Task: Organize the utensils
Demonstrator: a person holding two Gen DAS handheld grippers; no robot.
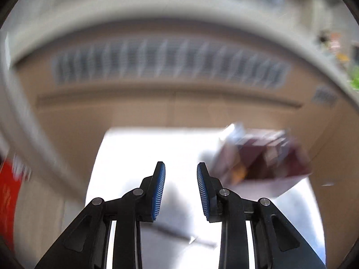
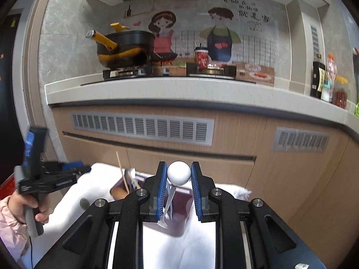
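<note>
My right gripper (image 2: 178,174) has its jaws clenched on a white-knobbed spoon (image 2: 178,173), held above the maroon holder (image 2: 179,210) on the white tabletop (image 2: 193,246). My left gripper (image 1: 181,187) hangs released beside the blurred holder (image 1: 264,159).

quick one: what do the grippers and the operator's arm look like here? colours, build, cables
Both grippers, left gripper and right gripper, are black linkage frames with silver pivot pins and blue ribbed finger pads. Seen from the side, the left one has a grey pistol handle, blue clips and a thin dark cable. The left hand is bare, with a pink sleeve.
</note>
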